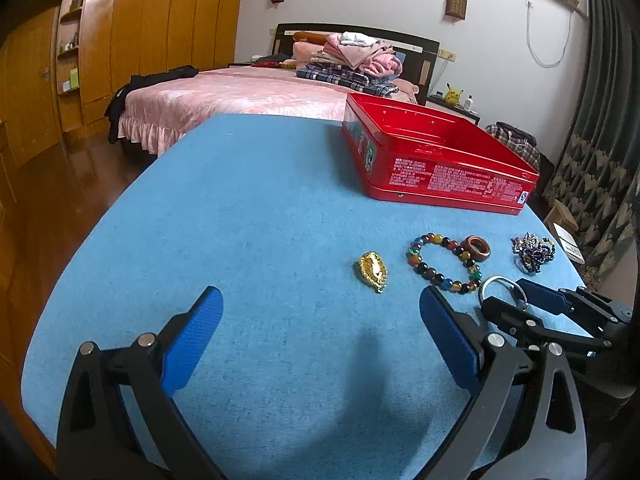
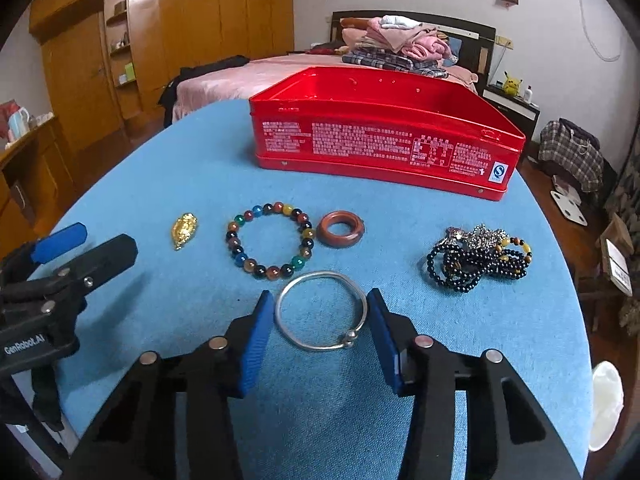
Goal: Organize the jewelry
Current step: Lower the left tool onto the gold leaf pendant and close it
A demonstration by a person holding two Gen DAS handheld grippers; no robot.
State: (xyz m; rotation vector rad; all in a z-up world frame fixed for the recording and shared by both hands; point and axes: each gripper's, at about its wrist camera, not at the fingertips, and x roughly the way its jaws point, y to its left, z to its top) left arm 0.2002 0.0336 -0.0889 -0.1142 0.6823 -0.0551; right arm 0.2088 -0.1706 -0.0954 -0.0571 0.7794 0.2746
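A silver bangle (image 2: 320, 312) lies flat on the blue table cloth (image 2: 160, 184) between the blue pads of my right gripper (image 2: 320, 312); the jaws are open and straddle it, close on both sides. Beyond it lie a coloured bead bracelet (image 2: 269, 240), a brown ring (image 2: 341, 229), a gold pendant (image 2: 184, 230) and a tangle of dark bead necklaces (image 2: 478, 258). An open red tin box (image 2: 380, 136) stands at the back. My left gripper (image 1: 320, 320) is open and empty, hovering left of the bangle (image 1: 500, 284), near the pendant (image 1: 373, 272).
The table edge curves away on both sides. A bed with folded clothes (image 2: 396, 44) and wooden wardrobes (image 2: 200, 20) stand behind. A white object (image 2: 606, 404) lies past the table's right edge.
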